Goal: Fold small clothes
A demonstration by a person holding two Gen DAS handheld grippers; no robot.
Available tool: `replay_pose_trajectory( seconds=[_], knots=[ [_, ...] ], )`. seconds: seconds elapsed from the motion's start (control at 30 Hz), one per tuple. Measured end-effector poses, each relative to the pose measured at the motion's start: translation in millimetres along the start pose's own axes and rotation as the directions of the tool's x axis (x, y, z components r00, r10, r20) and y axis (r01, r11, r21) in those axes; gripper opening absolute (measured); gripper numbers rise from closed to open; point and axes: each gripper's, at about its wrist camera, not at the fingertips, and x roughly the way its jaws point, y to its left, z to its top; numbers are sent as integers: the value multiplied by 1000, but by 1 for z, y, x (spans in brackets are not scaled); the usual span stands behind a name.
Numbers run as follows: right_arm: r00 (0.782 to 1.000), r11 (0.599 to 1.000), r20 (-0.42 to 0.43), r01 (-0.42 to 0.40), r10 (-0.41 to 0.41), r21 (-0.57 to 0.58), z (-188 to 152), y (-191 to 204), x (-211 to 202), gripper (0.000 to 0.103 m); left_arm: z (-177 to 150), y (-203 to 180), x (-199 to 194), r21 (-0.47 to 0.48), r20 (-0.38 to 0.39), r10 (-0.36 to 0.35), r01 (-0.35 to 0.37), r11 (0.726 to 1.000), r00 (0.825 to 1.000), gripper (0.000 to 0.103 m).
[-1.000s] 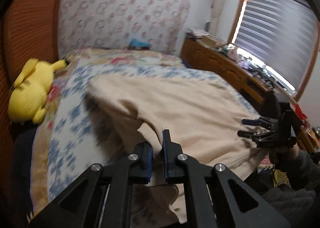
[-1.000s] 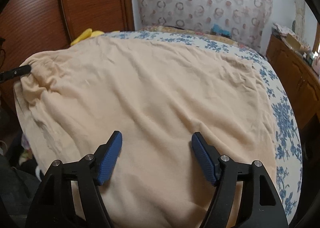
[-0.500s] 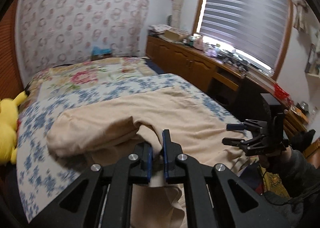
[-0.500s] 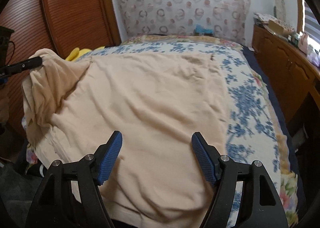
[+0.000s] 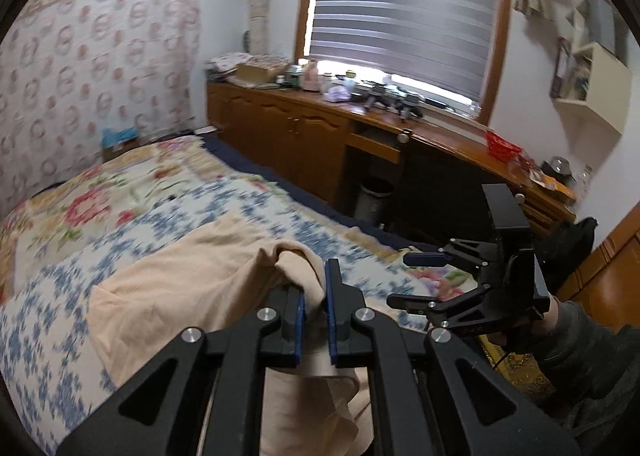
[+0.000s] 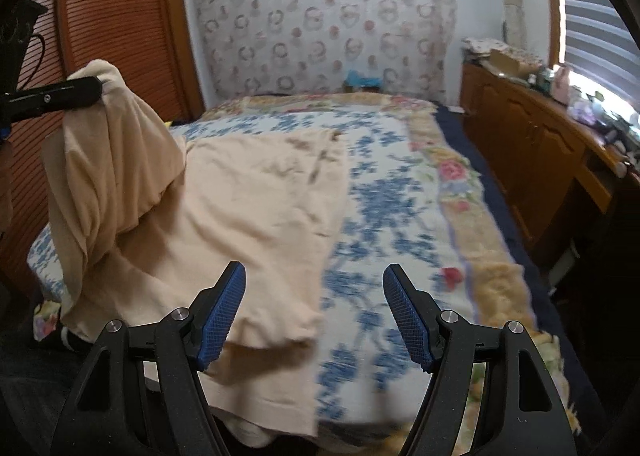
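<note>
Early in fold: left gripper (image 5: 316,310) clenched on lifted edge of garment (image 6: 256,208), rest flat on bed (image 6: 404,212); right gripper (image 6: 314,318) spread, empty; remaining folds undone.

The bed (image 6: 400,192) is bare on the right of the beige cloth (image 6: 256,208). The lifted cloth fold blocks the left side. A wooden cabinet (image 6: 532,144) stands beside the bed on the right.
</note>
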Motion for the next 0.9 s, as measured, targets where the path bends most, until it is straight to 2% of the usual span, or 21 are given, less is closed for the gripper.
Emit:
replay_pose_trajectory(
  seconds=[0.2, 0.3, 0.37, 0.47, 0.5, 0.57, 0.6, 0.7, 0.77, 0.9],
  knots=[
    [999, 998, 23, 41, -42, 49, -4, -25, -17, 74, 14, -16, 32, 26, -51, -14, 15, 1000, 999, 8],
    [999, 997, 19, 46, -47, 59, -8, -29, -19, 74, 11, -16, 35, 31, -50, -23, 25, 999, 999, 20],
    [999, 997, 15, 46, -47, 59, -7, -30, -17, 74, 6, -13, 33, 30, -50, -14, 15, 999, 999, 34],
    [999, 997, 15, 39, -40, 61, -8, -27, -15, 74, -3, -1, 25, 16, -57, 8, -7, 1000, 998, 42],
    [999, 998, 16, 35, -36, 61, -6, -26, -12, 74, -8, 5, 23, 8, -62, 19, -19, 1000, 998, 43],
    [1000, 998, 19, 22, -24, 59, -5, -22, -10, 74, -18, 18, 20, -6, -70, 51, -52, 999, 996, 56],
    [1000, 998, 20, 20, -21, 57, -4, -21, -8, 74, -24, 25, 19, -11, -74, 68, -69, 998, 995, 58],
    [1000, 999, 23, 3, -4, 47, 0, -15, -2, 74, -48, 50, 14, -32, -108, 128, -132, 991, 986, 58],
    [1000, 999, 25, -11, 10, 35, 4, -8, 2, 74, -68, 69, 11, -40, -134, 193, -200, 979, 972, 59],
    [999, 999, 23, -38, 37, 7, 12, 6, 12, 74, -102, 103, 7, -99, -184, 239, -260, 960, 953, 59]
  ],
)
